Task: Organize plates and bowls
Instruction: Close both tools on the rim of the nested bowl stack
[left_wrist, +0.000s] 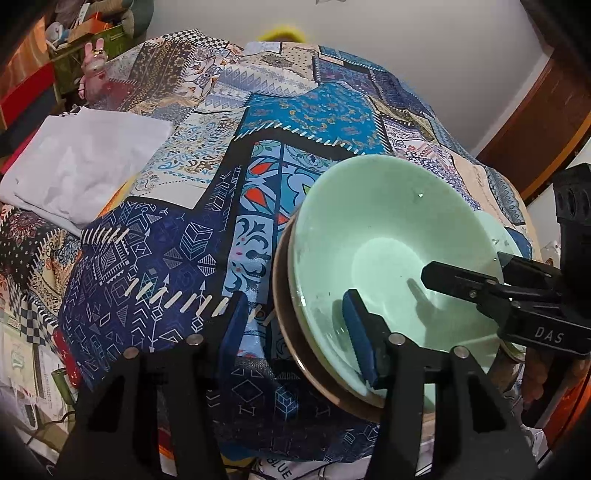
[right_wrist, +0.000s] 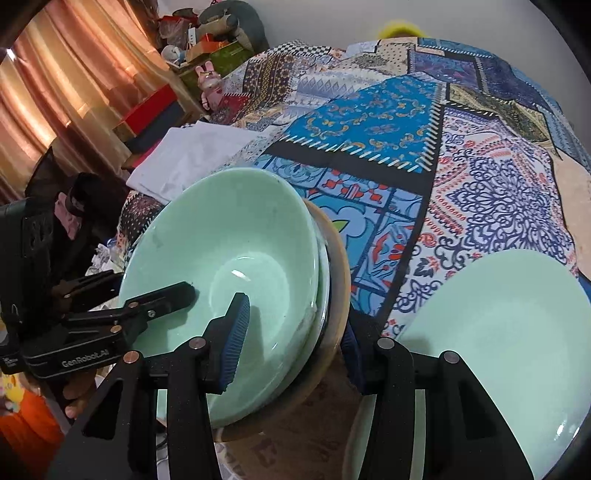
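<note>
Bowls (left_wrist: 369, 236), 2 pale green nested on a brown plate (right_wrist: 334, 295), sit on the patterned table (left_wrist: 177, 266), rims straddled by left claw (left_wrist: 295, 328) and right claw (right_wrist: 295, 343), neither visibly pinching.

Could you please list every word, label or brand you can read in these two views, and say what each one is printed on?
"DAS": white letters on the black body of the right tool, seen from the left wrist.
"GenRobot.AI": on the black body of the left tool, seen from the right wrist.
"BLUE": on printed material at the bottom edge of the left wrist view, below the patchwork tablecloth.
Small white label beside "GenRobot.AI": too small to read.
</note>
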